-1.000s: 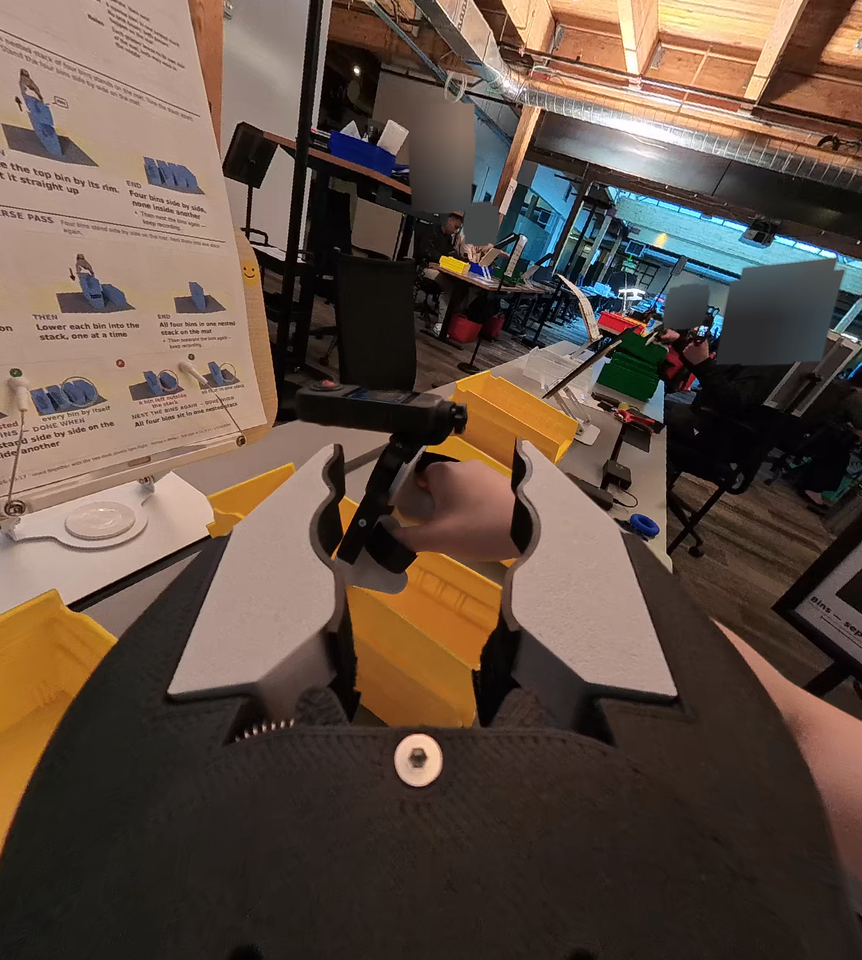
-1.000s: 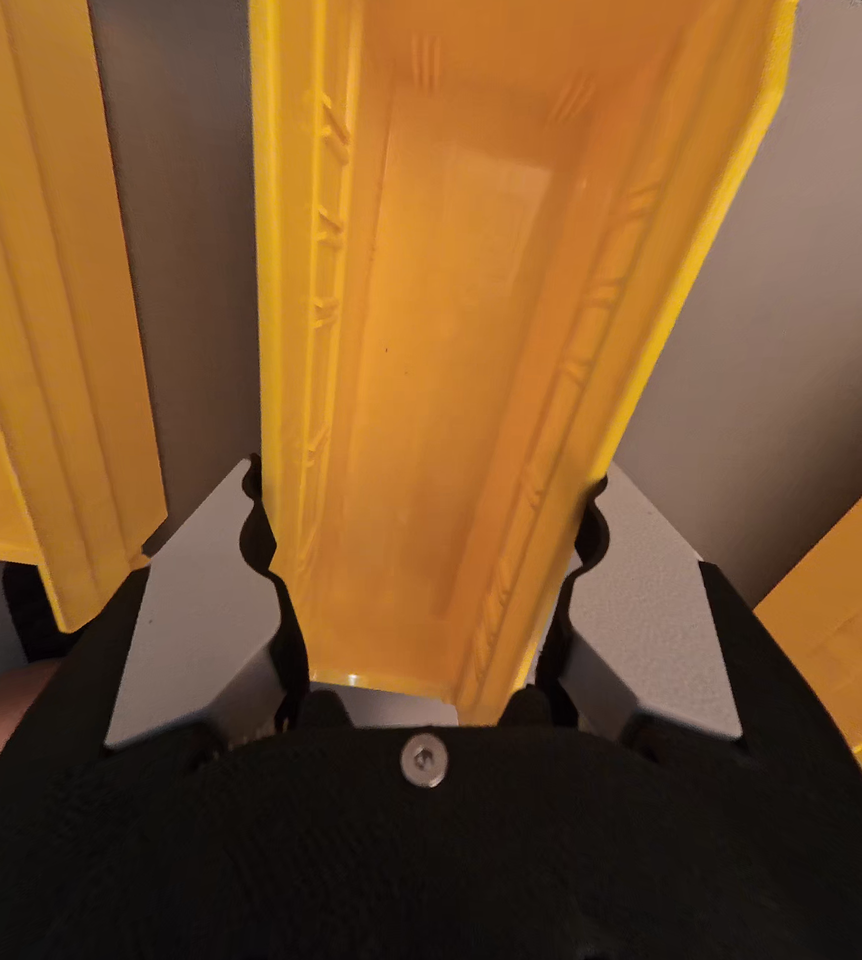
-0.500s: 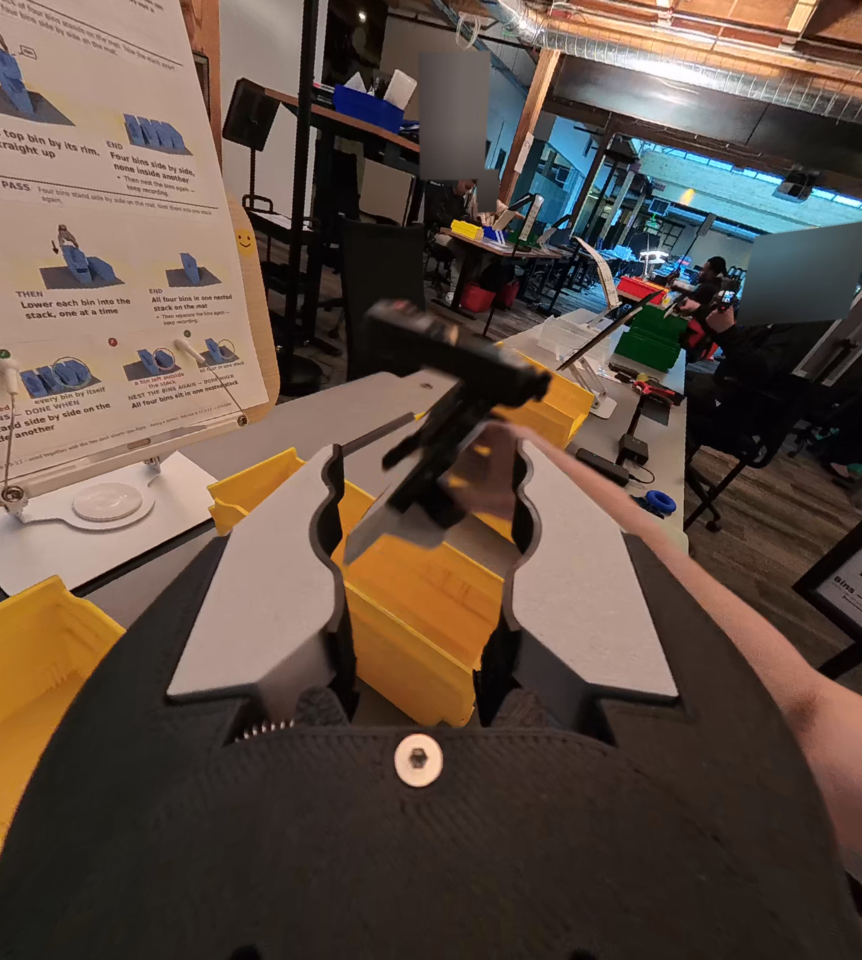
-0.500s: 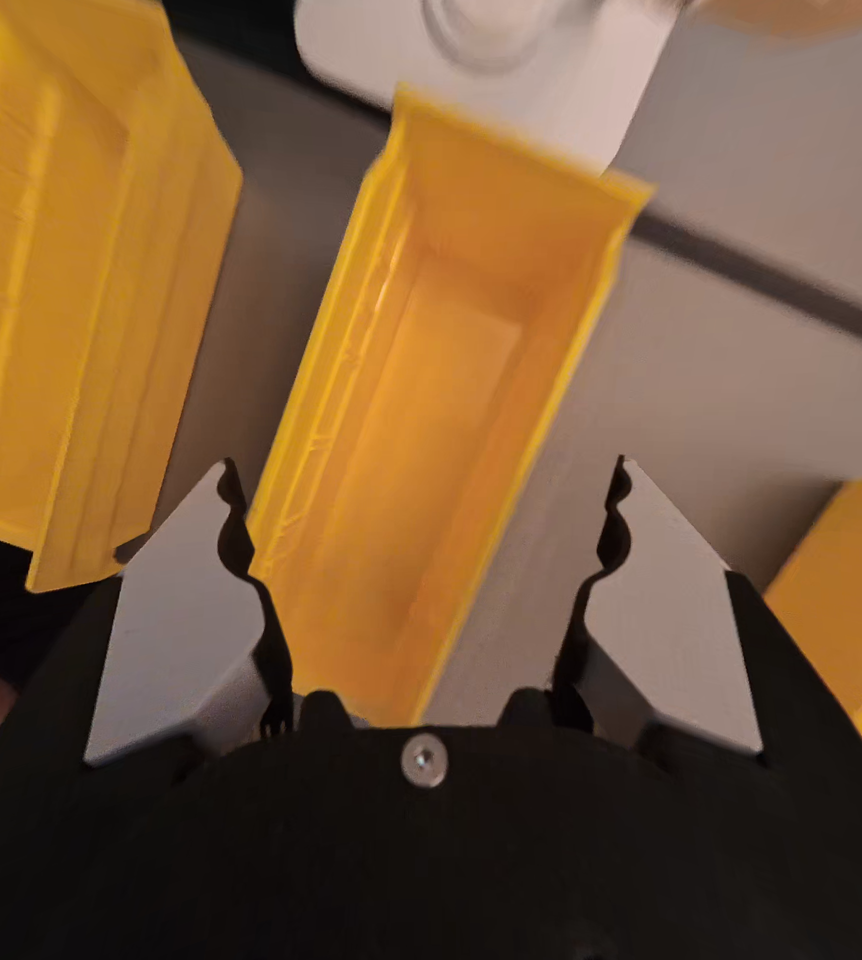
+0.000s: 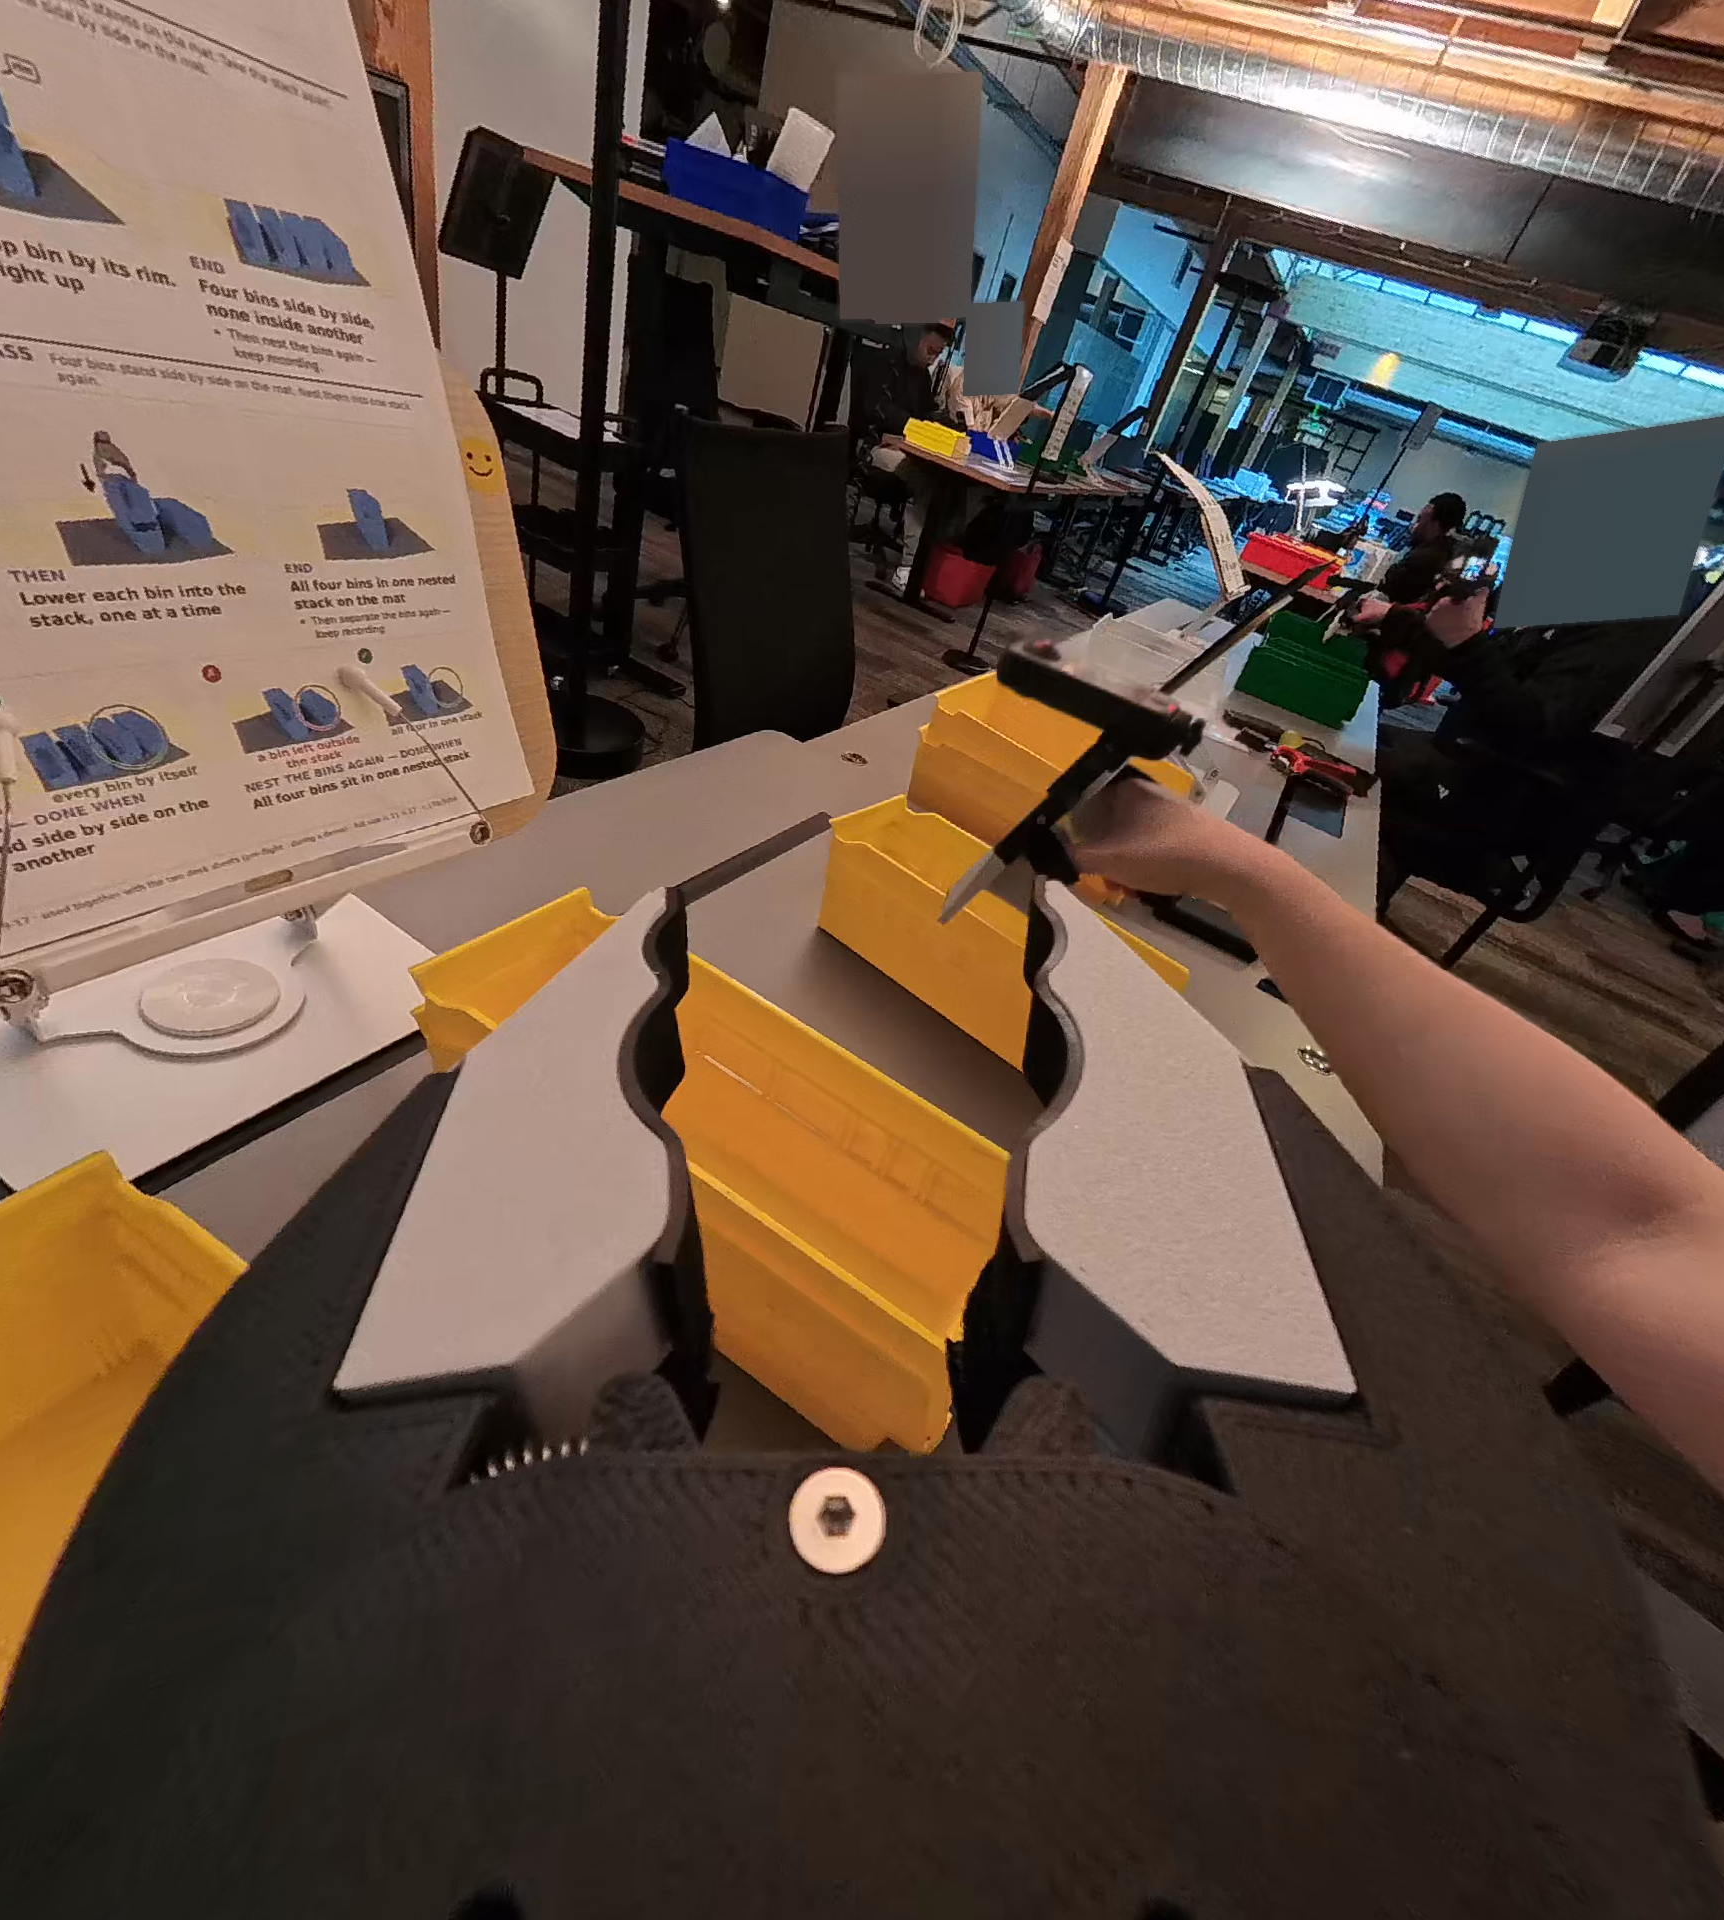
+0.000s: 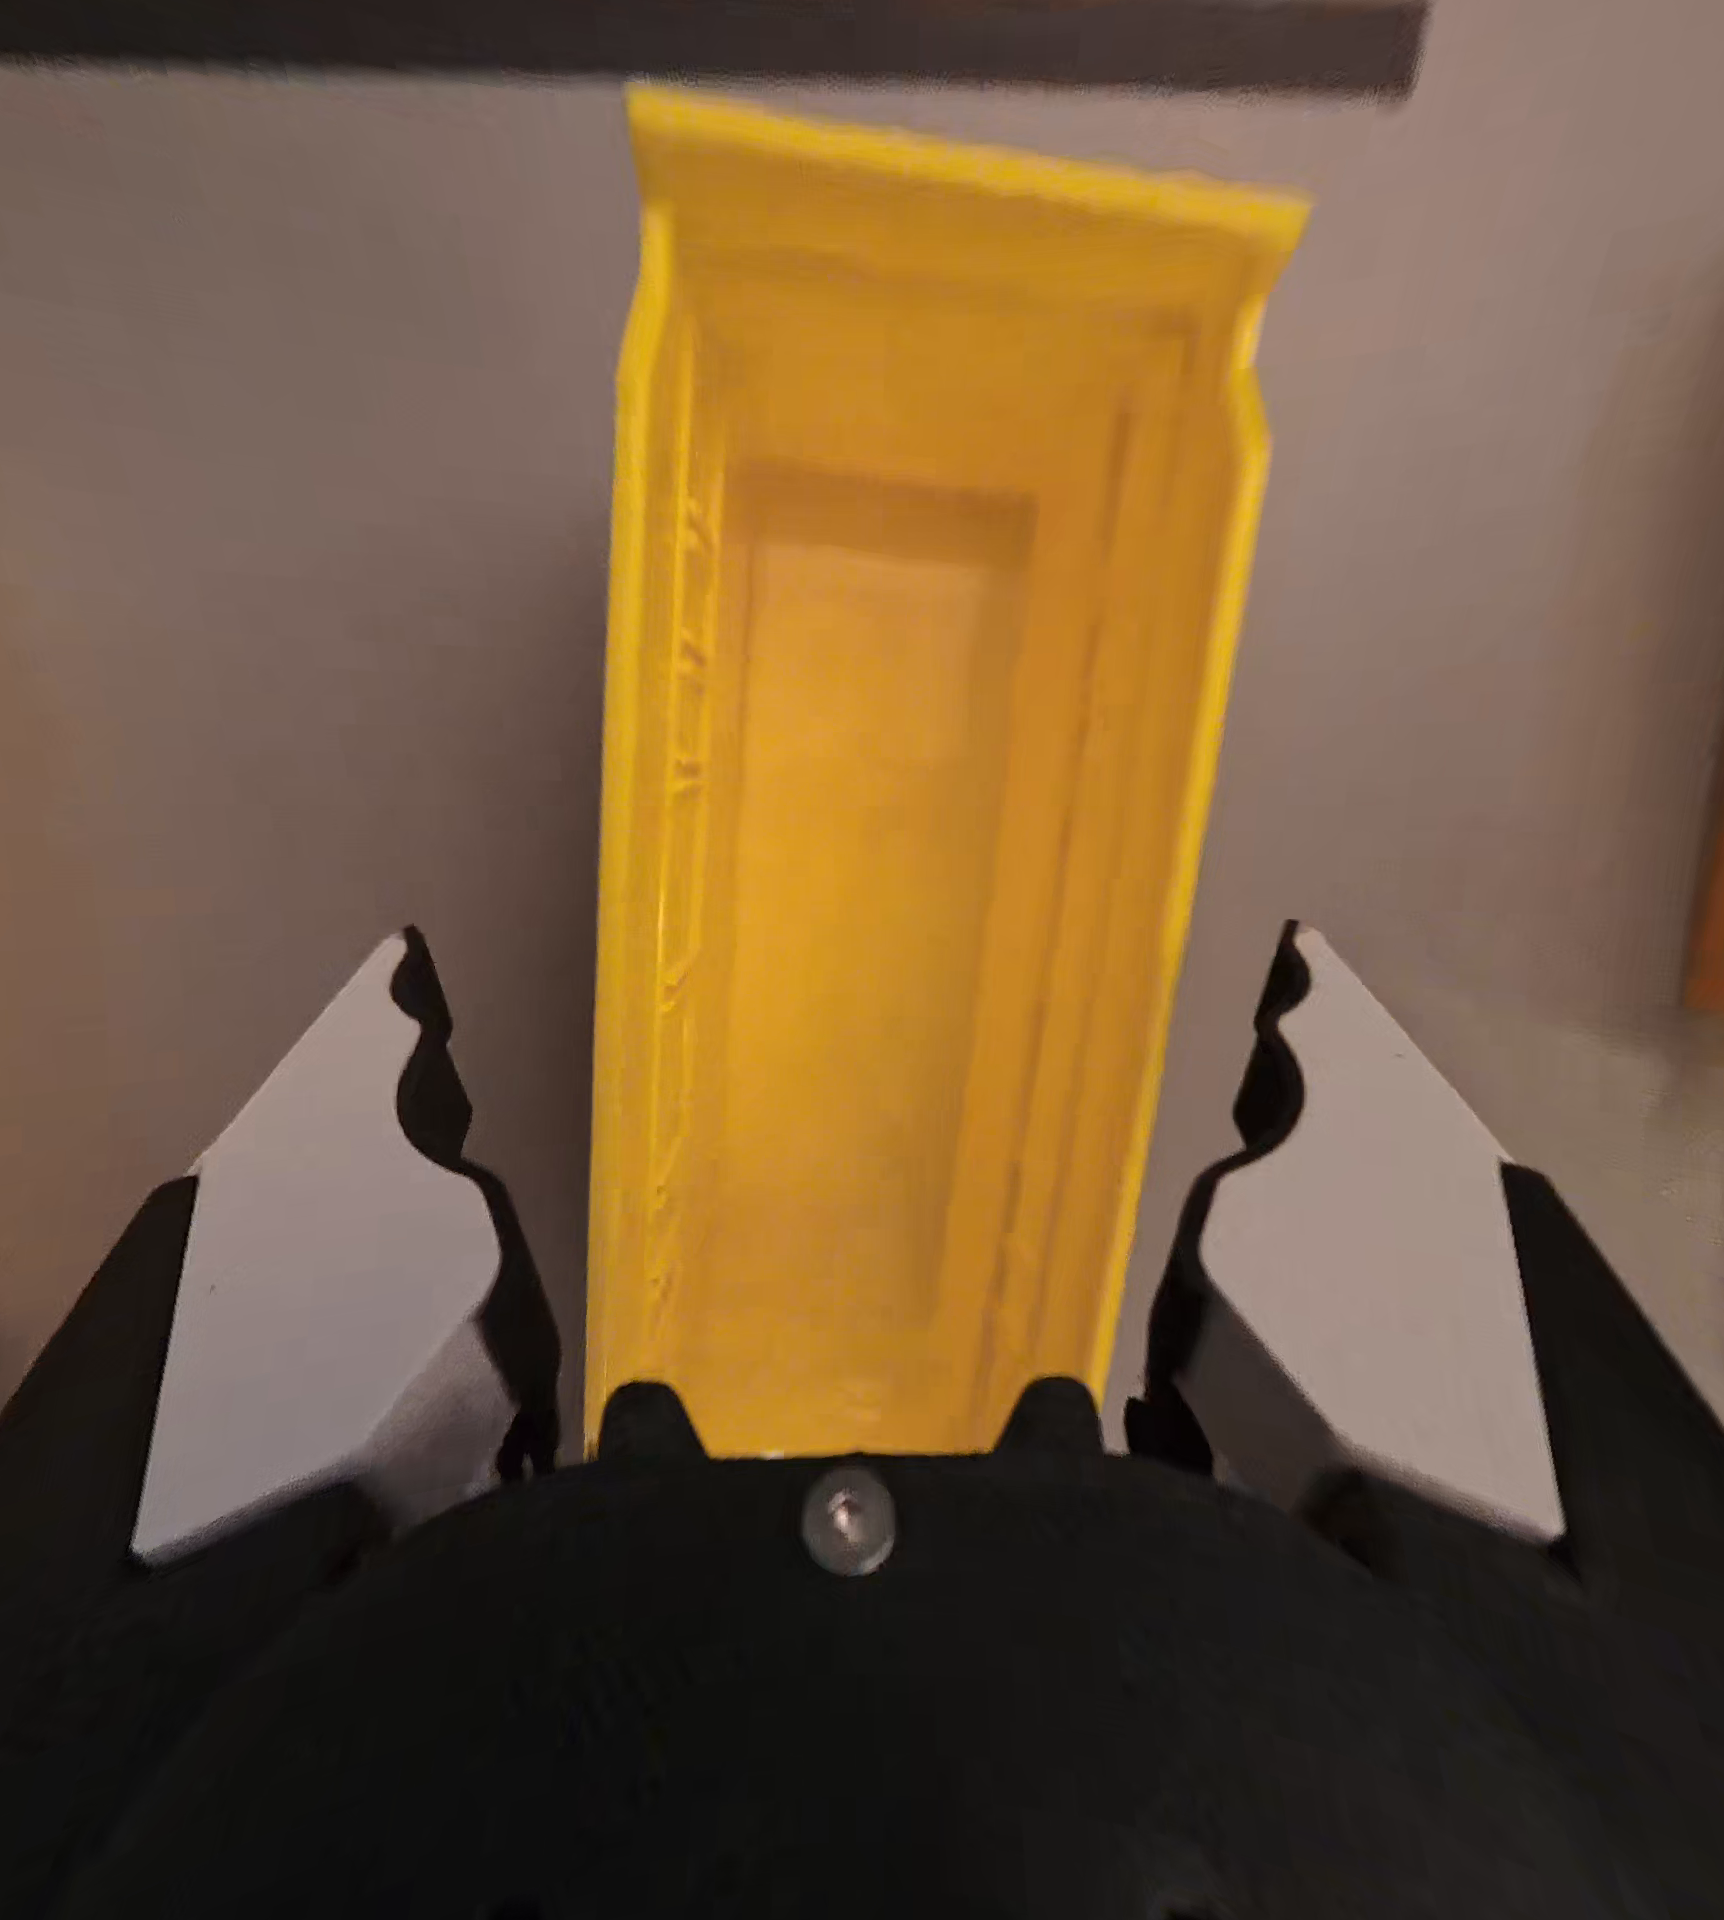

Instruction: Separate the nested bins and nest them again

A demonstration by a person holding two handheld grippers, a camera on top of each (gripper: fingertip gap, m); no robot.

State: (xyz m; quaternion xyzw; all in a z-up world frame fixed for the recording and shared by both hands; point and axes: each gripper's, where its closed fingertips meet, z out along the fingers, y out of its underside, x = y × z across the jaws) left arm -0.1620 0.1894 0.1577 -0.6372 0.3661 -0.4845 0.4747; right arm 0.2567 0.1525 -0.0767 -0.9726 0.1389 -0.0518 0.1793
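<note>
Hovering both tools with fingers apart and gripping nothing, we see yellow plastic bins (image 5: 816, 1174) standing separately on the grey surface (image 5: 629, 821); next, our right tool (image 6: 847, 997) must close on the bin below (image 6: 889, 831) for nesting

Grey table (image 5: 629, 821): yellow bins (image 5: 899, 935), white stand base (image 5: 214, 1039).

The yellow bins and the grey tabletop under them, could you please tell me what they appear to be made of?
Bin: seemingly rigid plastic, perhaps 3D-printed, given its uniform yellow, thin walls and fine ridged lines; mostly matte. Tabletop: smooth, matte grey sheet with screw heads; laminate, plastic or painted metal, I cannot tell which.
</note>
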